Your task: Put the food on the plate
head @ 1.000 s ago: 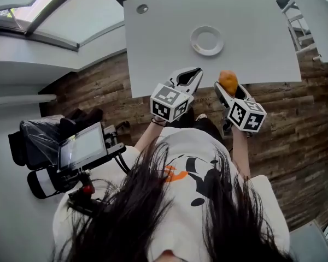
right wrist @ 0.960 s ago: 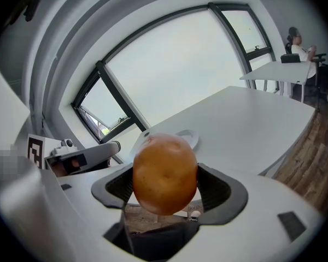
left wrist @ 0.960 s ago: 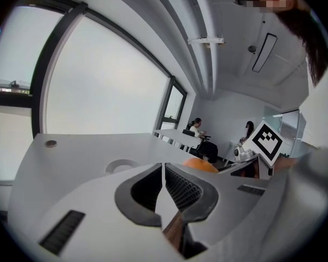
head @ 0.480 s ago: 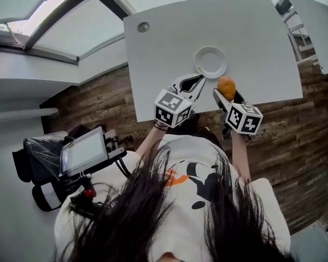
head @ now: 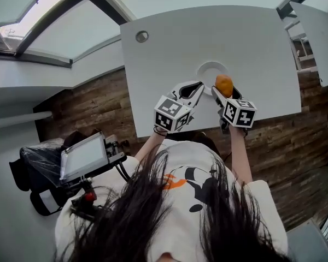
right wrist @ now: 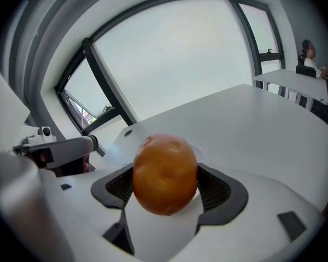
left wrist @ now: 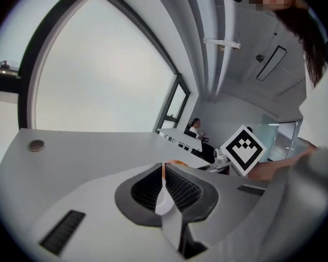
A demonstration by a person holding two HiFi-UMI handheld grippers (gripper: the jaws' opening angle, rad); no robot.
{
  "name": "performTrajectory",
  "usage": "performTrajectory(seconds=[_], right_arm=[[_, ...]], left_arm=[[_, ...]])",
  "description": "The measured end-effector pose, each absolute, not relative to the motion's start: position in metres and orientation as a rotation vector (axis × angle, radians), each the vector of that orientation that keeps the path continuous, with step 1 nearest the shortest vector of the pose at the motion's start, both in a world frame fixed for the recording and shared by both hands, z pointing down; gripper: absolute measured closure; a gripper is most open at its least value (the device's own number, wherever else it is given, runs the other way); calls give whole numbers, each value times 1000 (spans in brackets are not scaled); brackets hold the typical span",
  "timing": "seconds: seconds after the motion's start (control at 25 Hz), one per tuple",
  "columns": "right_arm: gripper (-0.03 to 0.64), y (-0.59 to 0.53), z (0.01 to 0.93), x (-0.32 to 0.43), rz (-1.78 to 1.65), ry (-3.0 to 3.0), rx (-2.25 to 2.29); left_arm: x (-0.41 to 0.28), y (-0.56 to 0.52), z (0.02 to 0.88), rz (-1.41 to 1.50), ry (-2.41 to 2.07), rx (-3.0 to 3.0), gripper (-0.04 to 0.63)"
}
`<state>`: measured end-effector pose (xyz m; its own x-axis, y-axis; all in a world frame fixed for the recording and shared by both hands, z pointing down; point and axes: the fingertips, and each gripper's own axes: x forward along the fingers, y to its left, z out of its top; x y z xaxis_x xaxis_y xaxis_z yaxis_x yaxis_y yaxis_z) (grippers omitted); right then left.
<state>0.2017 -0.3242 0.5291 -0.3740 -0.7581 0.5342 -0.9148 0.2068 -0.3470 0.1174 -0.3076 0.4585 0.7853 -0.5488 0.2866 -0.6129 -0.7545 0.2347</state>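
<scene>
Grips the food [head: 224, 84], a round orange-brown lump, between both pads of the right gripper [right wrist: 165, 185], well clear of the table [head: 169, 42]. Hangs it, going by the head view, about over the near rim of the plate [head: 205, 68], not over the middle; cannot say how high. Shows the left gripper [head: 193, 86] just beside, jaws pressed together on nothing, tip close to the plate's near-left edge. Now, the risks. Letting go right here probably means landing on the rim rather than in the well, and with a shape this round, rolling is likely: off the shallow plate, across the bare top, maybe over the table's near edge, which sits close below the grippers. Dropping from too high invites a bounce out of the plate for the same reason. Calls for more reach forward and a lower release. Opening the jaws unevenly could flick the lump sideways. Bears watching on the left too: sitting that near, it could clip the plate and slide it, or knock the right gripper mid-placement. Squeezing harder on the way down might bruise the food, if soft; cannot tell from here.
</scene>
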Motion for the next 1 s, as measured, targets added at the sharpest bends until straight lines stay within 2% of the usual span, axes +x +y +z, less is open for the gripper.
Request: performTrajectory(seconds=[0.52,1.0], right_arm=[[264,-347,565,192,539,-2076,1405],[262,-356,567,193,580,-2079,1443]], left_arm=[[115,-308,460,266,-904,2631,583],[113,-312,460,275,-924,2620,584]])
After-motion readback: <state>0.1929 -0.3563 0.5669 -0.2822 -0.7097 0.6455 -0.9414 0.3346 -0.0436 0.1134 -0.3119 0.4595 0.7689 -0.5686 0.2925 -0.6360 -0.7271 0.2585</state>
